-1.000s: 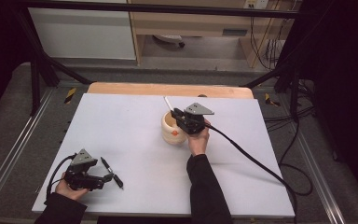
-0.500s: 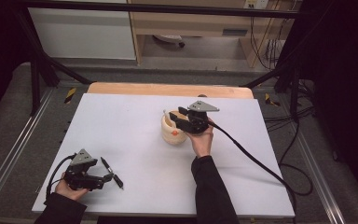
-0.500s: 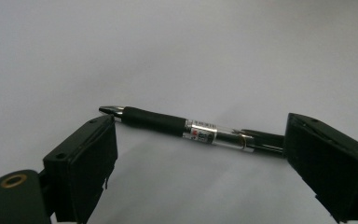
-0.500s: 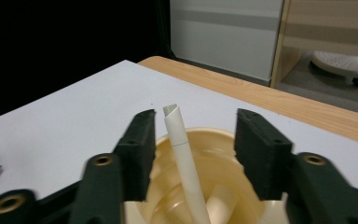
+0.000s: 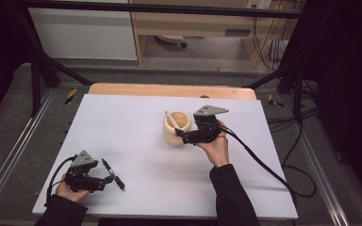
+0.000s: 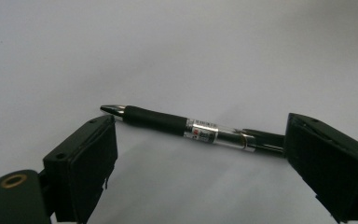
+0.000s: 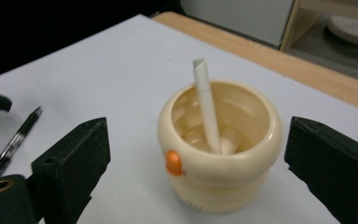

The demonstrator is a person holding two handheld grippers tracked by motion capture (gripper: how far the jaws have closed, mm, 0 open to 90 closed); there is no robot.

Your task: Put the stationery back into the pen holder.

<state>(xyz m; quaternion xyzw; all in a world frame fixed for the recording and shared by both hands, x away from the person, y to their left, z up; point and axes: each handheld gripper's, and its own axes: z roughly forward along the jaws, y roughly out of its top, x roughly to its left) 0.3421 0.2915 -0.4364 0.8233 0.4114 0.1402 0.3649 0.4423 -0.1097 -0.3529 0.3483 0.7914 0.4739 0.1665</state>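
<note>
high view / left gripper: low at the table's near left corner, jaws spread, the black pen lying on the white table at its tips, not gripped.
high view / right gripper: jaws spread, beside the cream cup mid-table; touching or not, cannot tell.
high view / cup contents: one white pen leaning inside, top above the rim.
left gripper view / pen: black pen flat on the table, crosswise between the two open jaws, tip by the left jaw, rear end by the right.
left gripper view / risk: jaws close along the pen's length, so probably it slides or rolls away rather than seats.
right gripper view / cup: cream cup upright between the wide jaws, orange knob on its side, white pen slanting in it.
right gripper view / risk: a knock from either jaw could tip the cup or dump the white pen.
right gripper view / far left: black pen well apart from the cup.
</note>
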